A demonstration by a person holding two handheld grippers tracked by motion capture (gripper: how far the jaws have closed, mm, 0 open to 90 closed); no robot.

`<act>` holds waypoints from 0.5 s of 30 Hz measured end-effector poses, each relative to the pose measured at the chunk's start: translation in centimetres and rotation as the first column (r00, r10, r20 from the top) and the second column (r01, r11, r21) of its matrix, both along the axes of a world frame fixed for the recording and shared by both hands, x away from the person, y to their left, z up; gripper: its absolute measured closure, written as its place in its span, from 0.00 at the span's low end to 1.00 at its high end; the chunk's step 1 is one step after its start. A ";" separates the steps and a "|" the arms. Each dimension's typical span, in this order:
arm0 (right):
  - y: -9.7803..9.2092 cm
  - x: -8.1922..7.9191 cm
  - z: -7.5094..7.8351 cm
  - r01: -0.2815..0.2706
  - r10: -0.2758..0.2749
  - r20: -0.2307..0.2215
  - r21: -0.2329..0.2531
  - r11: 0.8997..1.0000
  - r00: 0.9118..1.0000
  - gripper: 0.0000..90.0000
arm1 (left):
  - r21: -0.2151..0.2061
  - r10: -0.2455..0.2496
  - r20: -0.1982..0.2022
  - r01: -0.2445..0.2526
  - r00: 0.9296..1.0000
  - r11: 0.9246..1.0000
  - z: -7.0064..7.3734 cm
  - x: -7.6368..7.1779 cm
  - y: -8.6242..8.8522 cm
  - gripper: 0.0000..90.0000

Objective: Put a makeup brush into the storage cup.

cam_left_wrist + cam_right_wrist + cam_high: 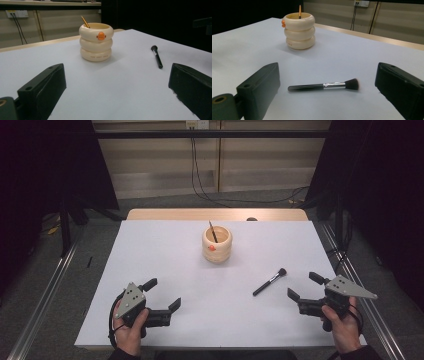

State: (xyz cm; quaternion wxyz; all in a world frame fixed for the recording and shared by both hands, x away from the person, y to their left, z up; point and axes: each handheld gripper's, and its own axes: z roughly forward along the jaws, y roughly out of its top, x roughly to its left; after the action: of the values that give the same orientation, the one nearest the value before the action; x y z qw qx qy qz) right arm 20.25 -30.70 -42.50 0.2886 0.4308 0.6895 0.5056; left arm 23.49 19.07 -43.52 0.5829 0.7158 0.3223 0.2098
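— Brush [324, 86] first: where does it lie?

— Flat on the white table [165, 250], on the right half, well short of the cream holder [217, 244] at the middle back. In the right gripper view it lies crosswise between the two black jaws and a little ahead of them, bristles toward the right jaw, handle end toward the left one. Nothing touches it.

— And the grippers?

— The right gripper [303, 286] rests near the table's right edge, jaws wide apart, with nothing between them but the brush lying farther on. The left gripper [164, 294] sits at the near left, jaws just as wide and empty, well apart from the brush.

— How would you expect it to handle?

— Light, I'd judge, with a thin stiff black handle, a bright metal collar and a soft tuft. The handle looks smooth and round, so it could roll or slip out of a loose pinch, and lying flat it gives the jaws little height to get under.

— So where to take it?

— On the black handle, about midway or just behind the collar, closing across its width. Not on the bristles, which would only squash and splay. The holder already has one thin stick [213, 231] leaning in it, and its opening looks wide enough for another.
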 end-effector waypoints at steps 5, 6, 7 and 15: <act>-0.7 -1.1 -0.2 0.015 -0.015 -0.006 0.009 1.000 1.000 0.07 | -0.002 0.004 -0.002 -0.004 1.000 1.000 0.0 0.0 0.1 0.01; -0.8 -1.3 -0.2 0.018 -0.018 -0.002 0.010 1.000 1.000 0.07 | -0.004 0.009 0.001 -0.009 1.000 1.000 0.0 -0.1 0.1 0.01; -0.9 -1.5 -0.2 0.019 -0.019 -0.002 0.011 1.000 1.000 0.07 | -0.003 0.009 0.001 -0.009 1.000 1.000 0.1 -0.1 0.1 0.01; -1.5 -2.1 -0.3 0.027 -0.027 -0.007 0.022 0.999 1.000 0.06 | -0.004 0.007 0.000 -0.007 1.000 1.000 0.0 -0.1 0.1 0.01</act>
State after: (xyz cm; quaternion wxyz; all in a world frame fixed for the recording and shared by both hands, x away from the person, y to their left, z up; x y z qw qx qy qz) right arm 18.13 -32.20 -42.85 0.2882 0.4449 0.6789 0.5080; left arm 23.42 19.19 -43.51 0.5836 0.7135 0.3251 0.2111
